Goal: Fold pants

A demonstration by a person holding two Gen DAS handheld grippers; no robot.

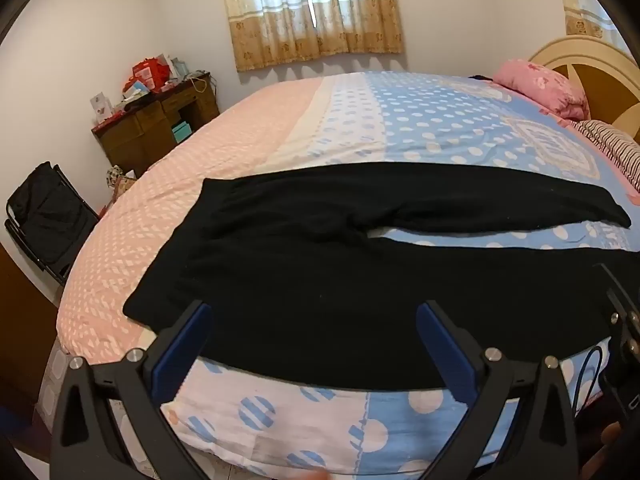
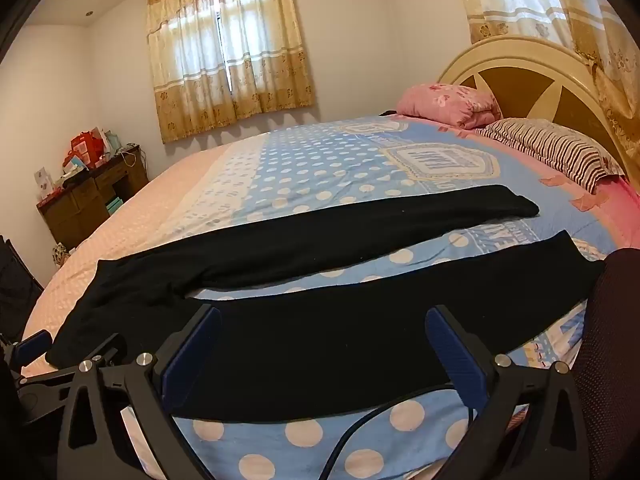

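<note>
Both tools, left tool (image 1: pixel 314 312) and right tool (image 2: pixel 322 318), gape wide above the pants (image 1: pixel 320 280), empty

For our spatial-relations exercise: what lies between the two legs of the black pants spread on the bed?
Only a bare strip of blue polka-dot bedspread lies between the black pants' legs, clearest in the right wrist view.

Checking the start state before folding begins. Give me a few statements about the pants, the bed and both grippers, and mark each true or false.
1. The black pants lie spread flat on the bed, legs apart. True.
2. The left gripper is clamped on the waistband. False: its jaws stand wide open, holding nothing.
3. The right gripper is open above the nearer leg. True.
4. The pants are already folded in half. False: both legs lie separate, with bedspread showing between them.
5. A pink pillow sits near the headboard. True.
</note>
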